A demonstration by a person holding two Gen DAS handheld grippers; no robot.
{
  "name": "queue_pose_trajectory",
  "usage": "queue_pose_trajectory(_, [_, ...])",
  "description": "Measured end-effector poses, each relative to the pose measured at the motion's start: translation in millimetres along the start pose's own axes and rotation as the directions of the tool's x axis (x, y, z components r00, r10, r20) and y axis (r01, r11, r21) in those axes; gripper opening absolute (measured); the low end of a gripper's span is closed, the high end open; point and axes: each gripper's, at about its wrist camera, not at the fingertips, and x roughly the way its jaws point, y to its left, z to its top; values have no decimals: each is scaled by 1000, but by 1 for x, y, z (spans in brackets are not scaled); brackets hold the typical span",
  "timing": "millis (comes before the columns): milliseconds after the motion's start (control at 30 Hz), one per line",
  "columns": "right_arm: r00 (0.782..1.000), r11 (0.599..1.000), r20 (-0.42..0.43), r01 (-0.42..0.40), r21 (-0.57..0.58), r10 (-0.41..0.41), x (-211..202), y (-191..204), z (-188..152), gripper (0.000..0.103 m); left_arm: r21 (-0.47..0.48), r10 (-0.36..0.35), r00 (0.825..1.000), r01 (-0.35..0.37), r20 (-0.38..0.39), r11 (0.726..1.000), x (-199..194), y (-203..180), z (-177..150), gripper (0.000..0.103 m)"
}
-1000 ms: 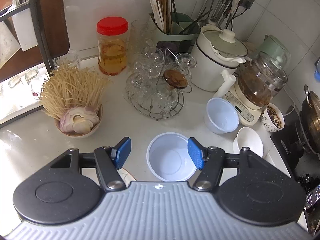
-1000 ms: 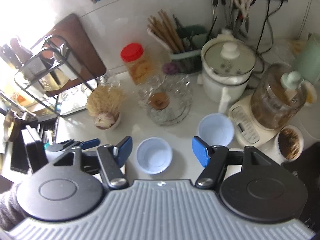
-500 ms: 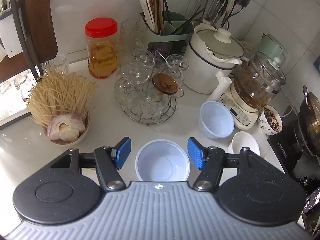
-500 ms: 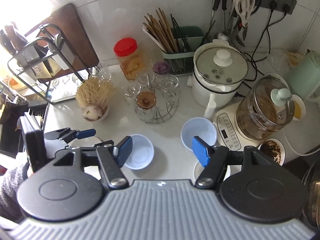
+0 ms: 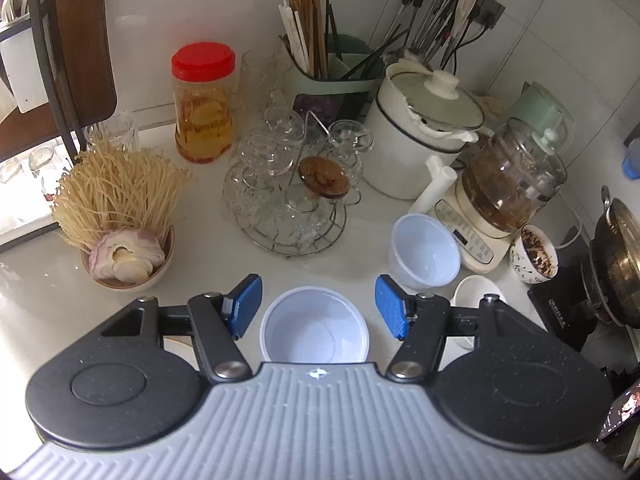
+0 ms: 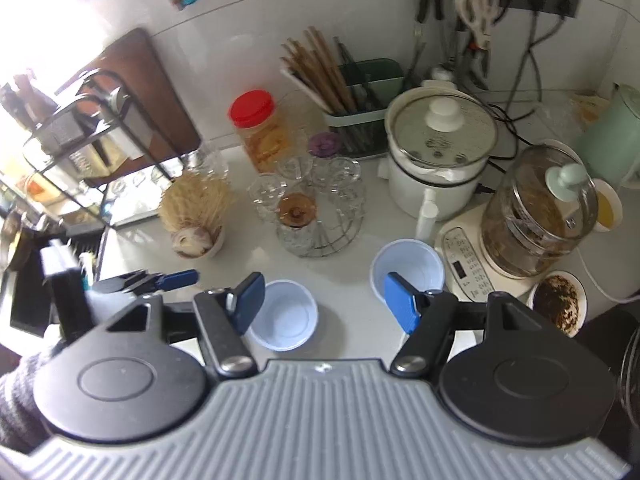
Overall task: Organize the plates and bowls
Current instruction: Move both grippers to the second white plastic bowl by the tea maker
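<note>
Left gripper (image 5: 318, 307) wide open, holding nothing, near white bowl (image 5: 315, 330) between pads. Right gripper (image 6: 324, 300) wide open, empty; second bowl (image 6: 407, 272) far right.

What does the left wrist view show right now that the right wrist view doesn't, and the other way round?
Only the left wrist view shows the small white dish and the metal wok at far right. Only the right wrist view shows the left gripper from outside, the scissors on the wall and a cup of yellow liquid. Both show the near white bowl, the second white bowl and the red-lidded jar.
</note>
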Motion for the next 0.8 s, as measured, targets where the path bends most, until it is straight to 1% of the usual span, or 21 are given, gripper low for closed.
queue_pose_trajectory(67, [1000,999,3,-12,34,12,6,-7,-8,68,4,-12,1000,12,5,1000,-2,-1,-2,68])
queue_pose_trajectory(133, [999,996,19,-46,82,45,11,-16,-17,68,15,-20,1000,20,14,1000,-6,-4,-4,68])
queue_pose_trajectory(200, [999,993,38,-23,113,18,16,-21,-29,68,36,-34,999,33,19,999,-11,-6,-6,68])
queue_pose_trajectory(333, [998,985,58,-6,171,-4,26,-25,-57,68,46,-58,997,56,41,997,-18,-6,-13,68])
queue_pose_trajectory(500, [987,979,152,28,204,-60,30,-18,-92,68,37,-101,993,100,54,994,-22,-1,-21,68])
queue_pose_trajectory(567, [983,970,173,24,241,-68,34,-17,-105,68,34,-119,992,117,51,992,-22,-1,-24,68])
queue_pose_trajectory(633, [979,966,193,19,258,-71,38,-18,-115,68,52,-138,989,136,52,989,-22,-2,-28,68])
queue_pose_trajectory(733, [973,965,215,23,261,-81,41,-17,-126,68,76,-128,991,124,46,989,-16,-8,-30,68])
queue_pose_trajectory(800, [969,965,232,26,260,-89,44,-21,-129,68,73,-127,991,124,38,990,-12,-12,-27,68])
